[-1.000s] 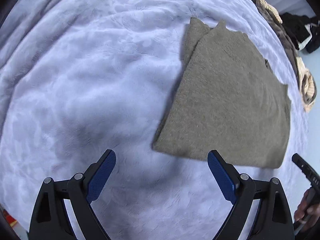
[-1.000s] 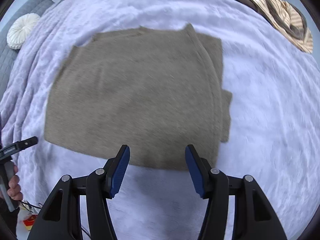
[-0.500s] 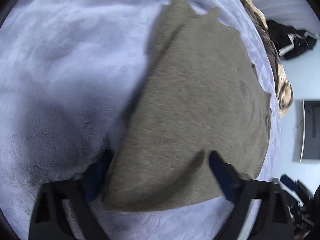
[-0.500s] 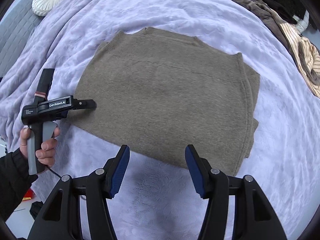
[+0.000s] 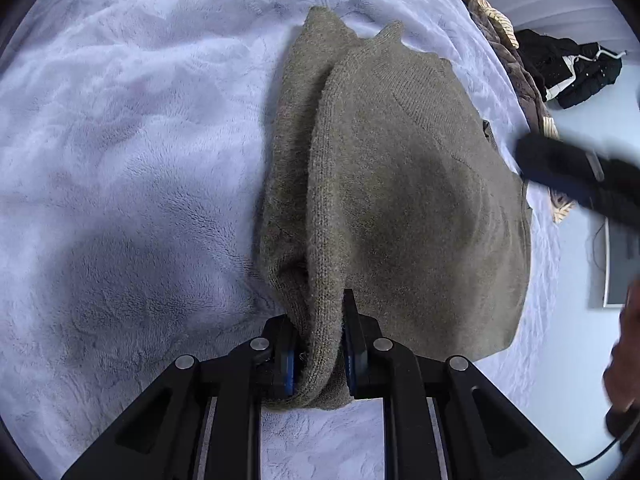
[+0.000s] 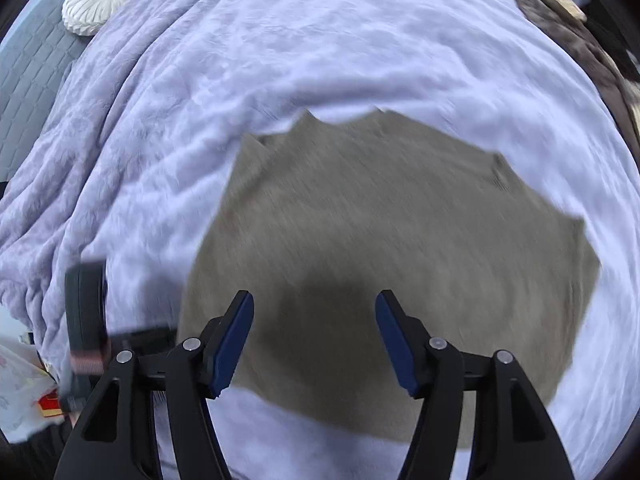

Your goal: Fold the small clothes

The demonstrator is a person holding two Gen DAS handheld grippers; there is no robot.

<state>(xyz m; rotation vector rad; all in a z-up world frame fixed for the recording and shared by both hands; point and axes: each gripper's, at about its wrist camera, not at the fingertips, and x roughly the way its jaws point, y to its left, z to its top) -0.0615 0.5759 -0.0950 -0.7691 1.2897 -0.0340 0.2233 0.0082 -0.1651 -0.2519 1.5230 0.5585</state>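
One olive knit sweater (image 5: 420, 208), part-folded, lies on the bed's lilac blanket (image 5: 120, 140) w/ its near corner bunched in the clamped left gripper (image 5: 319, 354); right gripper (image 6: 314, 338) hovers wide open, empty, over the near hem. Fabric looks soft, thick, limp & light, so it'll likely sag & drag unless pinched thru all layers at corners/hem. Two grippers; other clothes piled at bed's far right edge, count unclear.
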